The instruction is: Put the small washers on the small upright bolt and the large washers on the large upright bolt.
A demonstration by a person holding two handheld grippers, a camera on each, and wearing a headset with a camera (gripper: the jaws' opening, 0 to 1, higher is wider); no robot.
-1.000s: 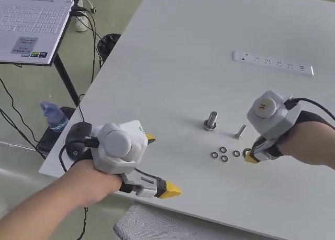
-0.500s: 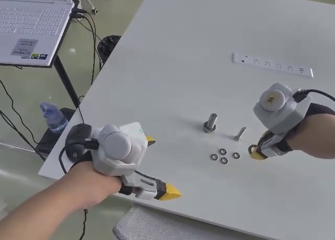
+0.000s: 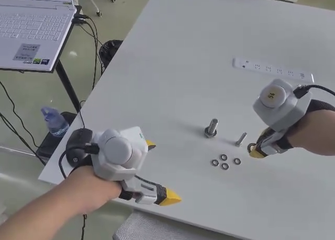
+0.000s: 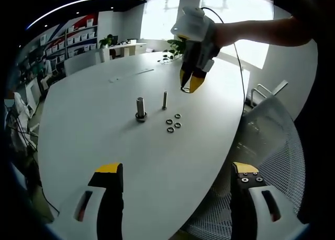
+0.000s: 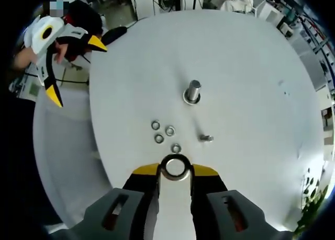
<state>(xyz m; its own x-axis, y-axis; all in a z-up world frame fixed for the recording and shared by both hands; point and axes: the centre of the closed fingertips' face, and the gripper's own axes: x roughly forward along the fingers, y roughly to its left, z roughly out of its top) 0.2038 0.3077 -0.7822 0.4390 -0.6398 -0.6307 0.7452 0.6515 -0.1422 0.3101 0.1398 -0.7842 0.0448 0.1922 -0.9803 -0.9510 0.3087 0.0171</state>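
The large upright bolt [image 3: 211,127] stands mid-table with a washer at its base; the small upright bolt [image 3: 241,139] stands to its right. Several small washers [image 3: 224,161] lie in a cluster in front of them. My right gripper [image 3: 254,150] is shut on a large washer [image 5: 174,167], held just above the table right of the small bolt [image 5: 206,138]. My left gripper [image 3: 159,169] hangs open at the near table edge, far from the bolts [image 4: 140,109], nothing between its jaws [image 4: 172,180].
A white power strip [image 3: 273,70] lies at the back right of the white table [image 3: 172,67]. A laptop [image 3: 32,28] sits on a stand at left, a water bottle [image 3: 53,121] on the floor below. A mesh chair [image 4: 264,135] stands by the near edge.
My right gripper has lifted off the table with the large washer in it and drifted slightly right. The left gripper has barely moved.
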